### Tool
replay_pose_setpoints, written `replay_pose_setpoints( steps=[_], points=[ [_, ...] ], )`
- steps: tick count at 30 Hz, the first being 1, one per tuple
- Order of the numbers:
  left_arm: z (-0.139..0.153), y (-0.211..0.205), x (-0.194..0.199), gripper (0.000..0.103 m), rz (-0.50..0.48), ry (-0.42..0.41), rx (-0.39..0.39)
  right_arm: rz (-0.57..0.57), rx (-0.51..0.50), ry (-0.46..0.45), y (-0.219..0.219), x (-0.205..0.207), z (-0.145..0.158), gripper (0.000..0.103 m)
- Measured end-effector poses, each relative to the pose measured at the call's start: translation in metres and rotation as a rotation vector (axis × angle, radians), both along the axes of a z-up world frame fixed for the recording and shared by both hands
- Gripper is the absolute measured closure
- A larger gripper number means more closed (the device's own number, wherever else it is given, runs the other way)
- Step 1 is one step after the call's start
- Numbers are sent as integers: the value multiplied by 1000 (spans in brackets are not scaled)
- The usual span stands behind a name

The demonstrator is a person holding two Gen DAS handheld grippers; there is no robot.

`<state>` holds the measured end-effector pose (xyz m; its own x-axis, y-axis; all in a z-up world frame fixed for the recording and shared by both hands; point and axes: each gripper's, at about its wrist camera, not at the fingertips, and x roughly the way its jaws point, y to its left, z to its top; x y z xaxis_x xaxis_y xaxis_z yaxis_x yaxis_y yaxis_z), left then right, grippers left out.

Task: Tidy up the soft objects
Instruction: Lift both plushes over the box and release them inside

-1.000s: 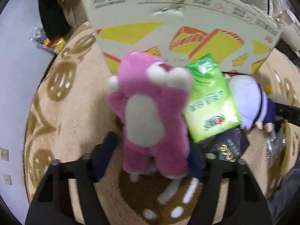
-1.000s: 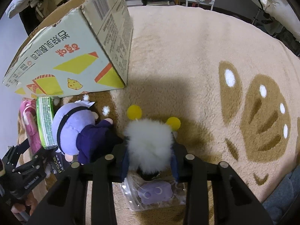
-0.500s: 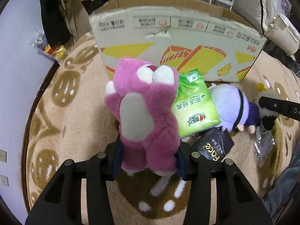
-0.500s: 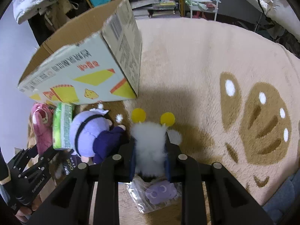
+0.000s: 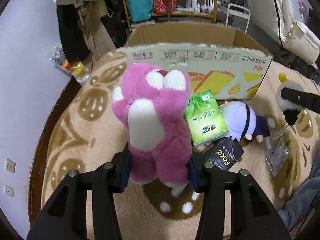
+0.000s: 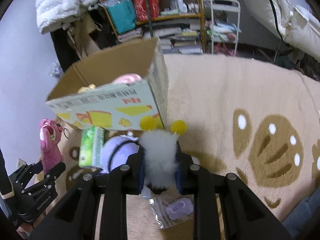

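My left gripper (image 5: pixel 159 172) is shut on a pink plush bear (image 5: pixel 156 120) and holds it upright above the rug; the bear also shows in the right wrist view (image 6: pixel 50 144). My right gripper (image 6: pixel 160 170) is shut on a white fluffy plush with yellow antenna balls (image 6: pixel 160 152), lifted off the rug; it also shows in the left wrist view (image 5: pixel 290 108). An open cardboard box (image 5: pixel 200 60) stands behind, with soft toys inside (image 6: pixel 128 79). A purple-haired doll (image 5: pixel 244 120) and a green tissue pack (image 5: pixel 206 120) lie on the rug before the box.
A black "Face" packet (image 5: pixel 224 158) and a clear plastic bag (image 5: pixel 277 157) lie on the beige patterned rug (image 6: pixel 240 100). A clear bag with a purple item (image 6: pixel 176 210) lies under my right gripper. Shelves (image 6: pixel 160 10) and hanging coats (image 5: pixel 80 20) stand behind. The wall (image 5: pixel 20 80) is at left.
Both grippers have risen with their plush toys, so the box's open top and the shelves behind have come into view. The bear was gripped tighter at its base.
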<state>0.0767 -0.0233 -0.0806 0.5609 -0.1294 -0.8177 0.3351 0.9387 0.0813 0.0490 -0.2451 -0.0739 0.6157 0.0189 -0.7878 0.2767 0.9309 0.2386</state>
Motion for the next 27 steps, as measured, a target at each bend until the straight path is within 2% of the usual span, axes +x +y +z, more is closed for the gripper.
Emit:
replay_pose_setpoints(
  steps=[6, 13, 16, 18, 27],
  points=[
    [30, 3, -14, 57, -2, -92, -10, 45, -46, -124, 12, -4, 29, 78],
    [65, 4, -23, 57, -26, -226, -6, 66, -25, -252, 22, -14, 62, 78],
    [79, 3, -23, 57, -30, -254, -39, 70, -35, -308, 25, -19, 78, 78],
    [87, 5, -25, 57, -36, -265, -73, 78, -43, -332, 27, -20, 85, 78],
    [112, 1, -27, 57, -53, -401, -86, 96, -59, -455, 28, -14, 105, 78]
  ],
)
